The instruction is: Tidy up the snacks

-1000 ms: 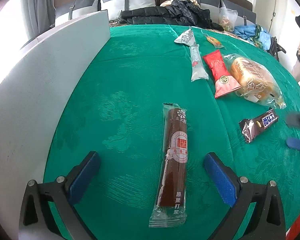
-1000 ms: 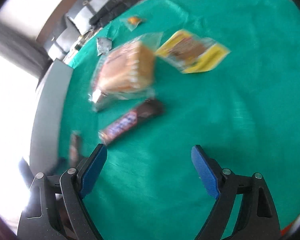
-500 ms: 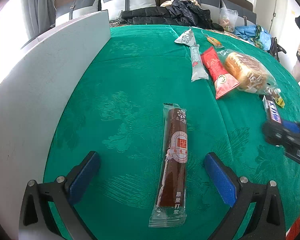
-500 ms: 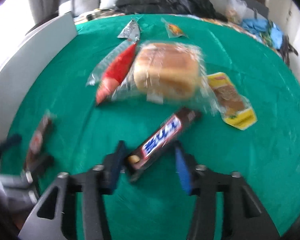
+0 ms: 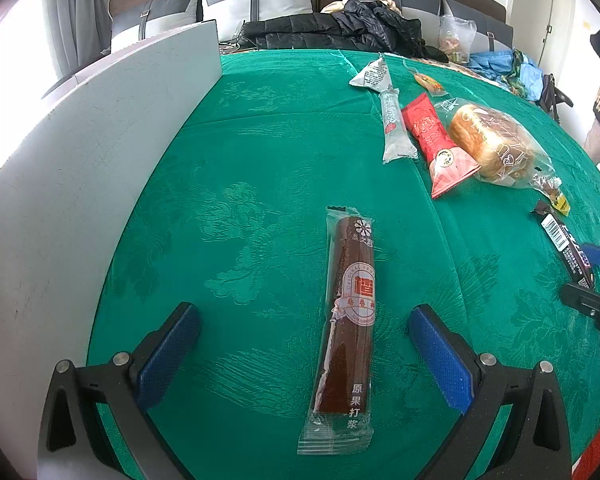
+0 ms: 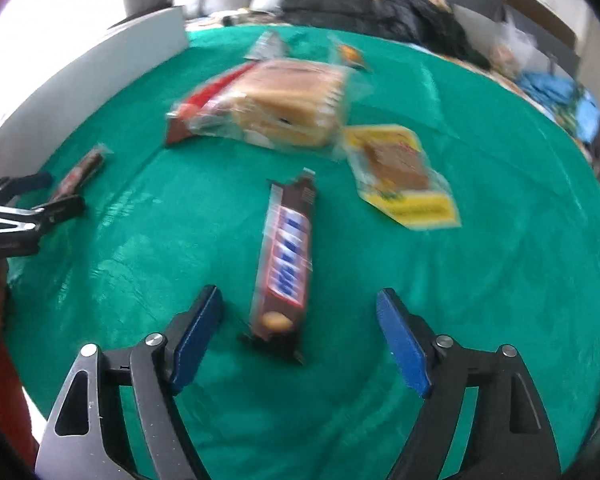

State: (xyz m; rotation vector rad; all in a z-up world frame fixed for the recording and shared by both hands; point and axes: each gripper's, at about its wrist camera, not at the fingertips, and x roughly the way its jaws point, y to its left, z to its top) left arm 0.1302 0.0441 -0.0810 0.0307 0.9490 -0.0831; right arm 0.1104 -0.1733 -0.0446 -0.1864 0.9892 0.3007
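Handling: brown wrapped chocolate bar (image 6: pixel 286 264) — stiff, light, slick film; pinch it mid-length across its narrow sides.
Right gripper (image 6: pixel 300 338): your jaws just opened — bar lies loose between them.
Left gripper (image 5: pixel 304 354): apart, straddling the long dark-red stick snack (image 5: pixel 350 320).

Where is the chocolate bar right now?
In the right wrist view the chocolate bar lies on the green cloth, untouched between the open right gripper fingers, just before the bread.

Your right-wrist view is motion-blurred: the chocolate bar (image 6: pixel 286 256) lettering smears, and the twelve-o'clock small packets (image 6: pixel 350 54) stay unreadable.
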